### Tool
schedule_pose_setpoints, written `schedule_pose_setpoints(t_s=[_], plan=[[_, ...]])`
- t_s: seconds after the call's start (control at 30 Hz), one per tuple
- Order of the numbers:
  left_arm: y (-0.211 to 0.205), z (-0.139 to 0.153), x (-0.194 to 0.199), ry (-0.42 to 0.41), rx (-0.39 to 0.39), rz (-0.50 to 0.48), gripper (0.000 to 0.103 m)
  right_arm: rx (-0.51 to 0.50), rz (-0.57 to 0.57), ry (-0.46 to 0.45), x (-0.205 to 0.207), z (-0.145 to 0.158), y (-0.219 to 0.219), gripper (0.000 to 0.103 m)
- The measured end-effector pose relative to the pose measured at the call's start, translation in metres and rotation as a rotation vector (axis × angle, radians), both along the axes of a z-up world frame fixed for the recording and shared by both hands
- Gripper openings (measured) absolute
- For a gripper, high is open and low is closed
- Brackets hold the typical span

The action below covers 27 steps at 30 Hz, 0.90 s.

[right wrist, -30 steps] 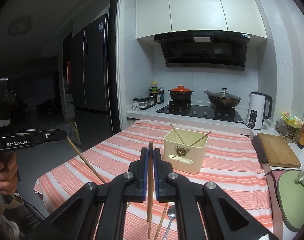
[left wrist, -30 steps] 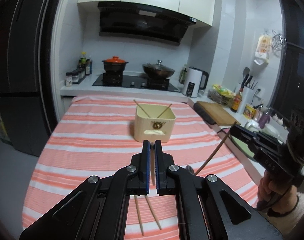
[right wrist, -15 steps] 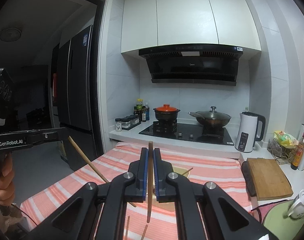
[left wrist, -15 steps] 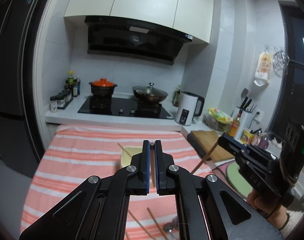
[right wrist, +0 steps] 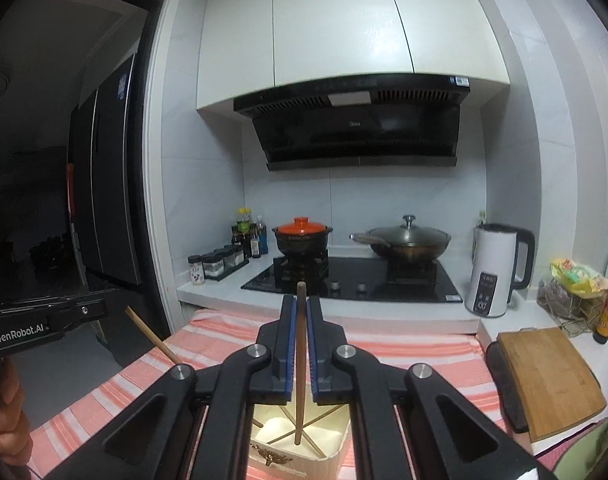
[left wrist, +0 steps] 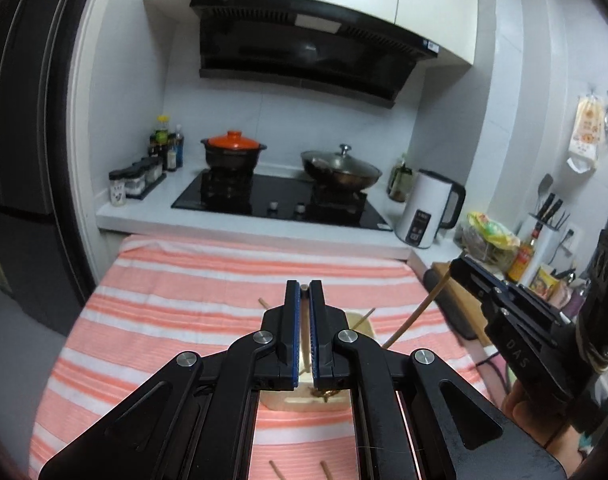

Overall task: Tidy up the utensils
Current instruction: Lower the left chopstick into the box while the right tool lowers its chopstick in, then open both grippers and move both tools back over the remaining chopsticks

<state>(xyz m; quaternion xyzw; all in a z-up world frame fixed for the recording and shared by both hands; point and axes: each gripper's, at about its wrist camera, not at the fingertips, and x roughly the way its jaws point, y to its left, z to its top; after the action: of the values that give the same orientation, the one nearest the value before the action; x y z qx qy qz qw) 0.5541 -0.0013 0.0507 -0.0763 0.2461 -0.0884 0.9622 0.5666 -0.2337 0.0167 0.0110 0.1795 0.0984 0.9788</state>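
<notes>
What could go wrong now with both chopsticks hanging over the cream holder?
1. The right gripper pinches its chopstick with the lower end hanging above the holder, where other chopsticks already lean crosswise; it may catch on them when let go.
2. The left gripper grips its chopstick near one end, so it could pivot or slip.
3. Both grippers crowd one small box; they might bump or tip it.

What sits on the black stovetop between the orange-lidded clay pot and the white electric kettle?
A dark wok with a glass lid, seen in both wrist views, sits between the pot and kettle.
</notes>
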Motion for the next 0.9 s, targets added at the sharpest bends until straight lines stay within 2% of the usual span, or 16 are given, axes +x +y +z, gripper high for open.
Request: schedule_pose_setpoints(t_s=[0.23, 0.5, 0.53, 0.57, 0.6, 0.63, 0.67, 0.7, 0.73, 0.77, 0.8, 0.87, 0.9], plan=[[-0.007, -0.046, 0.045, 0.168, 0.004, -0.025, 0.002, 0.055, 0.005, 0.240, 0.046, -0.051, -0.012, 0.005], [-0.025, -0.063, 0.059, 0.219, 0.029, -0.060, 0.004, 0.070, 0.011, 0.353, 0.063, -0.072, -0.012, 0.007], [-0.025, -0.063, 0.058, 0.220, 0.027, -0.060, 0.012, 0.076, 0.009, 0.354, 0.065, -0.072, -0.013, 0.009], [-0.025, -0.064, 0.058, 0.222, 0.023, -0.064, 0.027, 0.079, 0.010, 0.356, 0.064, -0.072, -0.013, 0.009], [-0.025, -0.063, 0.055, 0.218, 0.024, -0.063, 0.034, 0.076, 0.013, 0.355, 0.062, -0.070, -0.012, 0.009], [-0.024, -0.061, 0.051, 0.210, 0.028, -0.058, 0.047, 0.069, 0.013, 0.349, 0.060, -0.069, -0.011, 0.010], [-0.023, -0.060, 0.047, 0.200, 0.032, -0.055, 0.055, 0.063, 0.018, 0.339, 0.056, -0.065, -0.010, 0.018], [-0.022, -0.057, 0.042, 0.191, 0.034, -0.057, 0.057, 0.058, 0.019, 0.324, 0.051, -0.062, -0.010, 0.025], [-0.019, -0.055, 0.035, 0.183, 0.037, -0.061, 0.060, 0.056, 0.019, 0.309, 0.047, -0.058, -0.010, 0.039], [-0.016, -0.053, 0.028, 0.177, 0.038, -0.062, 0.067, 0.056, 0.019, 0.290, 0.038, -0.054, -0.011, 0.047], [-0.013, -0.051, 0.019, 0.169, 0.040, -0.059, 0.071, 0.053, 0.019, 0.276, 0.029, -0.049, -0.013, 0.047], [-0.007, -0.049, -0.003, 0.149, 0.041, -0.046, 0.088, 0.048, 0.024, 0.252, 0.010, -0.041, -0.016, 0.047], [-0.003, -0.050, -0.015, 0.142, 0.044, -0.042, 0.091, 0.043, 0.030, 0.237, -0.002, -0.038, -0.017, 0.048]])
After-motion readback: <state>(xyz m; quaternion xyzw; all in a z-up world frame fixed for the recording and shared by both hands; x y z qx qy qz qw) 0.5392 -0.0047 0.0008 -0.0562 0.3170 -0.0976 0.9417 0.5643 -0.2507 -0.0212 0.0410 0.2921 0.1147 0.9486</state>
